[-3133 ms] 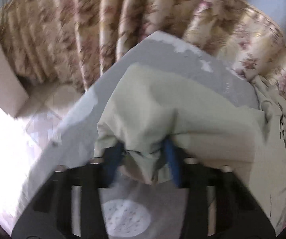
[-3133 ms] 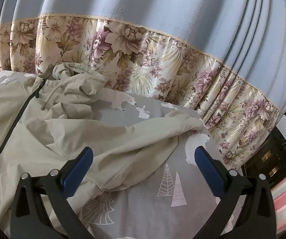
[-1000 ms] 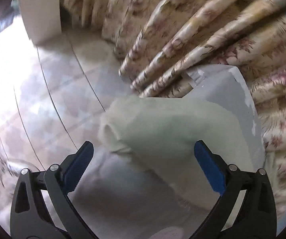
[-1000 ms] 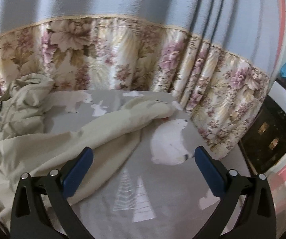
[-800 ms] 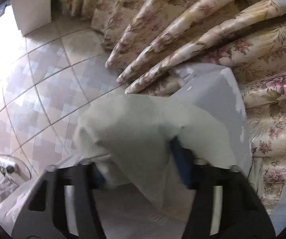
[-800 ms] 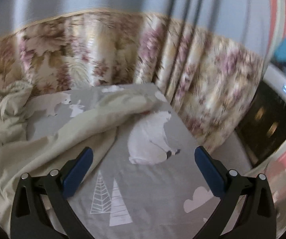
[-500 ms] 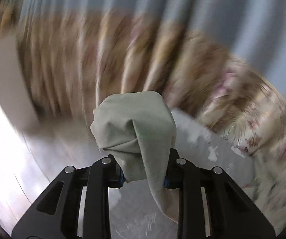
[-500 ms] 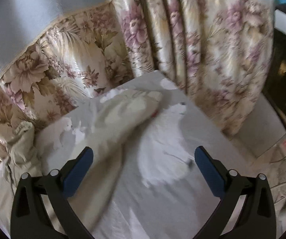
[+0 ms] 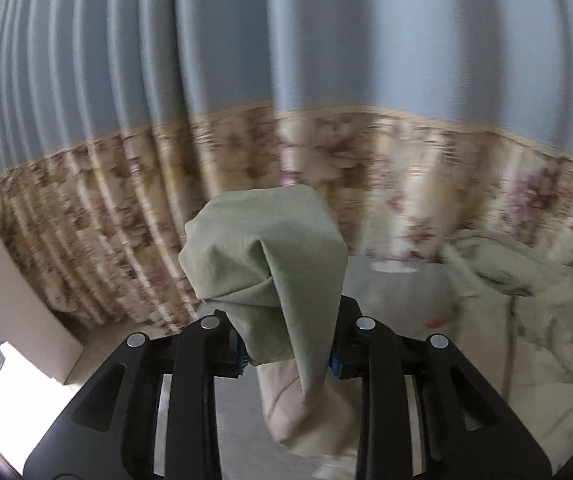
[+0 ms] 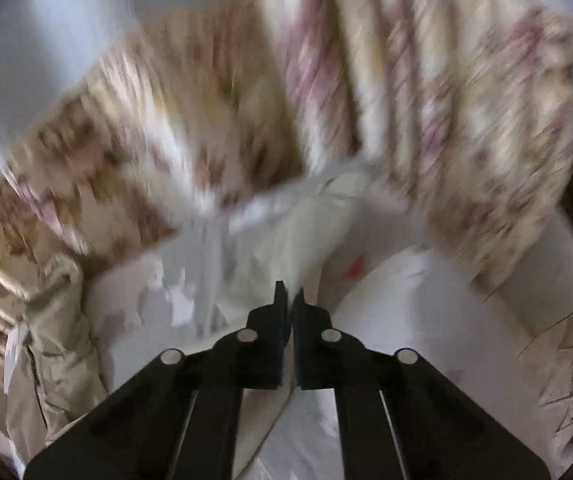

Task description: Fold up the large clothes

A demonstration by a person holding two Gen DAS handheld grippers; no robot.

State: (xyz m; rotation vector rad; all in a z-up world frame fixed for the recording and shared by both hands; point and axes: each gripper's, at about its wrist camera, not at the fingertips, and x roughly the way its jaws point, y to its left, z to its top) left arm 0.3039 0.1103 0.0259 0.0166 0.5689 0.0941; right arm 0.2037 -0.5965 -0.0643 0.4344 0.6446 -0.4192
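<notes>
Between the blue pads of the left gripper a bunched sleeve end of the pale khaki jacket is pinched, its cuff mushrooming up above the fingers and a twisted tail hanging down below them; those jaws have just eased a little wider yet press the cloth on both sides. Off to the right in that view the rest of the jacket lies rumpled on the grey bedsheet. The right gripper has just snapped its jaws together, tips almost touching; the jacket's other sleeve stretches away just beyond and under the tips, and whether any cloth is caught there I cannot tell through the blur. The zipped body of the jacket slumps at the left edge of that view. Behind everything hangs a blue curtain with a floral band. No writing or label can be read; a small red mark on the sheet is too smeared to make out.
</notes>
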